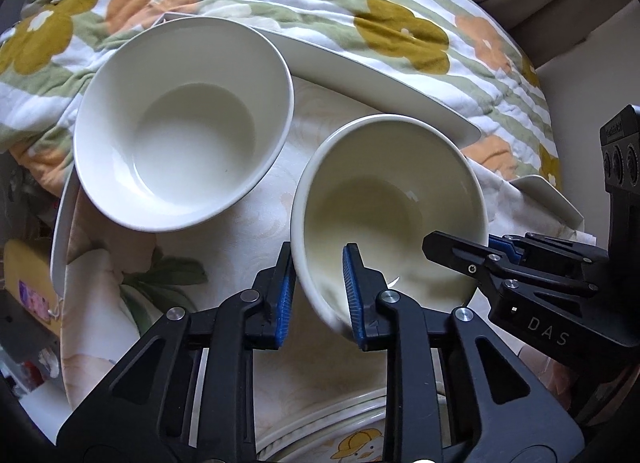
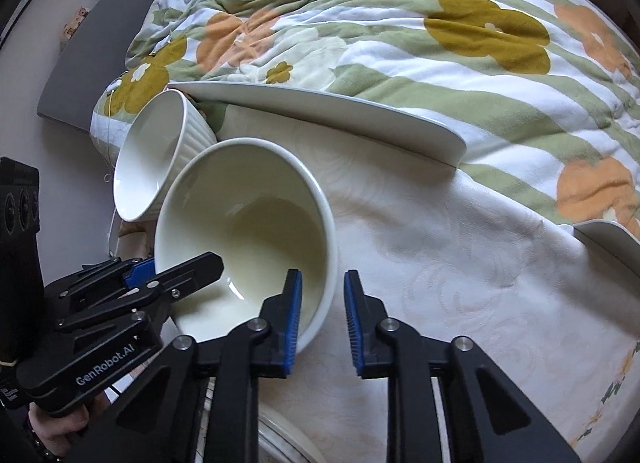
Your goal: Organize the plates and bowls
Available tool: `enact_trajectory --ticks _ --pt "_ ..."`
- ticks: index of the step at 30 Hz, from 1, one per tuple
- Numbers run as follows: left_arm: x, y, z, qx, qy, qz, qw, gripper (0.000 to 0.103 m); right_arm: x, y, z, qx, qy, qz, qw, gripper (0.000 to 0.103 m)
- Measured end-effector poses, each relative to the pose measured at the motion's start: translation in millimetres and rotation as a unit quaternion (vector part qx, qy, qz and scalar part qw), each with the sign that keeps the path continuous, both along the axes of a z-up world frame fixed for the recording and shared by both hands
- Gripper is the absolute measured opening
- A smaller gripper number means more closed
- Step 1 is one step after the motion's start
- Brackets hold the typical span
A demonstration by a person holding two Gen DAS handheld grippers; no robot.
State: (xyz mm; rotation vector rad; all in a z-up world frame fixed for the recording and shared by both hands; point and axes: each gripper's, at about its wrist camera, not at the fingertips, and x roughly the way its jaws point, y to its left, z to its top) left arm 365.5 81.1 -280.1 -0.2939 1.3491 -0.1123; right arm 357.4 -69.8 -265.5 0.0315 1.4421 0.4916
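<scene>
You're straddling the cream bowl (image 1: 386,199) rim with both grippers: left gripper (image 1: 316,295) and right gripper (image 2: 322,315) both part-spread, not pinching.

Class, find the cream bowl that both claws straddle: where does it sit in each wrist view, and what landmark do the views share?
Left wrist: cream bowl lies lower right of centre, its near rim between the left claw pads.
Right wrist: cream bowl lies lower left of centre.
Shared landmark: the long white plate edging the floral quilt.
</scene>
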Motion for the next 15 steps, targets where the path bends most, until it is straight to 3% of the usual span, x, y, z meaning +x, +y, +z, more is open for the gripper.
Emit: enact_trajectory --ticks 10,15 --pt "-2 -6 8 0.015 -0.013 -0.012 0.9997 0.021 -5 -1 8 -0.008 -0.016 -0.008 1.000 0.016" --pt "-9 -21 31 0.026 -0.030 -0.020 0.9990 0.021 -14 -16 26 0.003 -0.033 -0.017 0.999 0.016"
